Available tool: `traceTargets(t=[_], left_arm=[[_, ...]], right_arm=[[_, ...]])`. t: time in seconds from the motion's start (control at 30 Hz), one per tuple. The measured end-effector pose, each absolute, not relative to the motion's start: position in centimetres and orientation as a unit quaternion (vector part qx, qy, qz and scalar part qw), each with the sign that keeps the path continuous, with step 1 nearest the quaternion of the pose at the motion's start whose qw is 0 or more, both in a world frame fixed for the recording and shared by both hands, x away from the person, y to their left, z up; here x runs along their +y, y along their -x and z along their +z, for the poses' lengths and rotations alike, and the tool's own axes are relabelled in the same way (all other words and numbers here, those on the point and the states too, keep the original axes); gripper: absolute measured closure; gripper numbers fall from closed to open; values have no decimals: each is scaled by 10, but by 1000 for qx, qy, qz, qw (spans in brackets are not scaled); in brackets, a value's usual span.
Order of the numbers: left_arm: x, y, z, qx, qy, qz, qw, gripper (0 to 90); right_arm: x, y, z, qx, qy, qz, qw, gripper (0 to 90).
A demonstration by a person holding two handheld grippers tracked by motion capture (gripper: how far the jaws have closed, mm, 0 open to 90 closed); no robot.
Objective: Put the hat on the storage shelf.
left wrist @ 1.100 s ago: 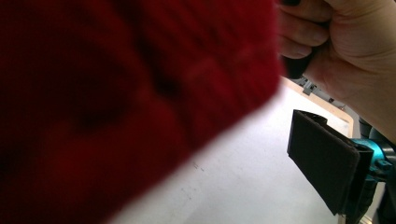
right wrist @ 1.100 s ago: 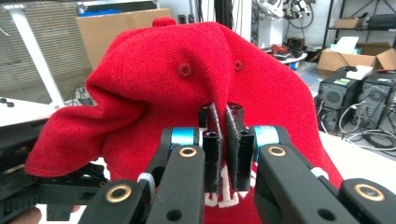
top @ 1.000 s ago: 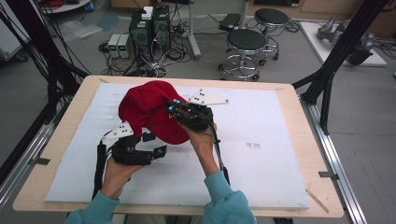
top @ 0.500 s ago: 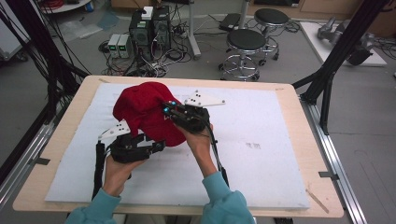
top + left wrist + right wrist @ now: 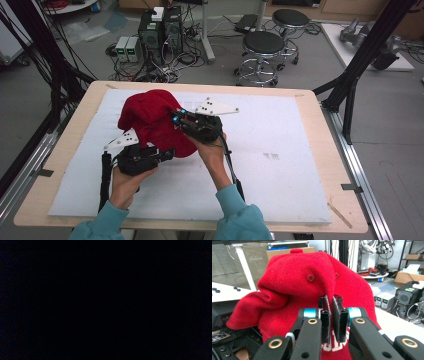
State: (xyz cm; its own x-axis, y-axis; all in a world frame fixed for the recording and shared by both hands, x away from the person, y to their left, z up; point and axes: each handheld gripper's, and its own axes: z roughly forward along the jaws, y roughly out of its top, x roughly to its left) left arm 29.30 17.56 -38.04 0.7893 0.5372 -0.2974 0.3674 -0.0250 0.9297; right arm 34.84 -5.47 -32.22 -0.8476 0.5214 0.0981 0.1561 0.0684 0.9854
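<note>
A red cap (image 5: 150,122) is held up off the white mat between my two grippers. My right gripper (image 5: 176,117) comes in from the right and is shut on a fold of the cap (image 5: 312,290); its black pads (image 5: 325,315) pinch the fabric just above white stitching. My left gripper (image 5: 167,152) sits low at the cap's near-left side with its front end tucked under the fabric. Its jaws have just been closing, but the cap hides them, and the left gripper view is black. Its black body (image 5: 227,340) also lies at the lower left of the right gripper view.
A white mat (image 5: 280,170) covers the wooden table (image 5: 320,105). Behind the far edge are stools (image 5: 262,47), computer boxes (image 5: 160,30) and loose cables on the floor. Black frame posts (image 5: 360,65) rise at both sides of the table.
The cap has shifted a little to the left and sagged lower over the left gripper. Both hands have stayed in place.
</note>
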Motion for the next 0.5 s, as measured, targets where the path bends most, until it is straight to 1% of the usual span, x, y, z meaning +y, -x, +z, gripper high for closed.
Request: traceTargets(t=[0.07, 0.37, 0.47, 0.5], left_arm=[[176, -292, -379, 313, -716, 75, 619, 790], [179, -293, -377, 319, -720, 69, 613, 814], [180, -294, -376, 320, -721, 71, 610, 820], [180, -294, -377, 322, -720, 71, 610, 825]], right_arm=[[-54, -348, -322, 717, -233, 641, 143, 860], [-54, -347, -321, 718, -223, 644, 145, 839], [-54, -346, -321, 718, -223, 643, 148, 822], [-55, -346, -320, 718, -221, 643, 149, 791]])
